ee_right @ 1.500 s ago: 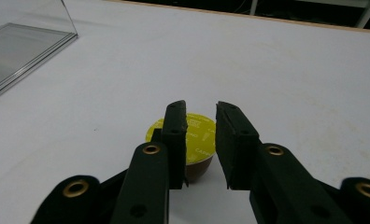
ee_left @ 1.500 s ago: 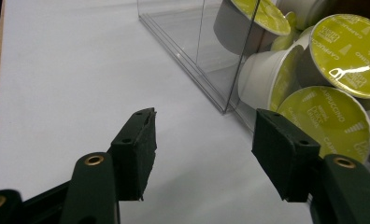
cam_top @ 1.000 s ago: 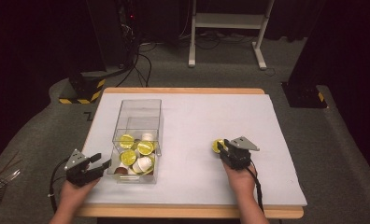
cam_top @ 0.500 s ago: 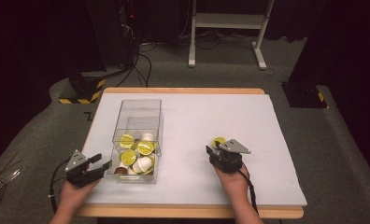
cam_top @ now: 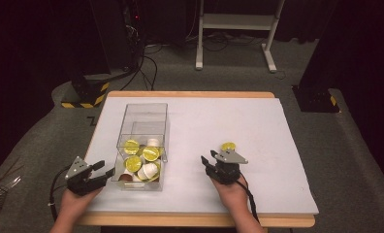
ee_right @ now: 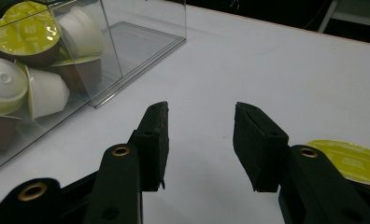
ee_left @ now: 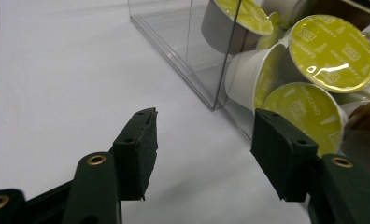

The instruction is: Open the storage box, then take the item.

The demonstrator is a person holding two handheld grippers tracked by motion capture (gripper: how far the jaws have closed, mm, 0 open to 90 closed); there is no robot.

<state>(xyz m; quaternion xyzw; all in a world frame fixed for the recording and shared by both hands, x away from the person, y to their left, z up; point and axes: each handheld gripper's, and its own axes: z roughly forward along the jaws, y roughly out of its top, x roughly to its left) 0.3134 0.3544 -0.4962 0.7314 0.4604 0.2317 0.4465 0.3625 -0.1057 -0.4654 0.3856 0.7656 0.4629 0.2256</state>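
Both hands rest low near the tabletop's near edge, left tongs open beside the clear plastic box of perhaps six capsules, right tongs open and empty, one yellow-lidded capsule lying just right.

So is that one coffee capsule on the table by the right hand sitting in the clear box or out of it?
Out. The capsule rests on the bare white table, beside the right tool and well apart from the clear box.

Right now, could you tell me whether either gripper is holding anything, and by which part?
Nothing is held: the left gripper and right gripper both stand open and empty.
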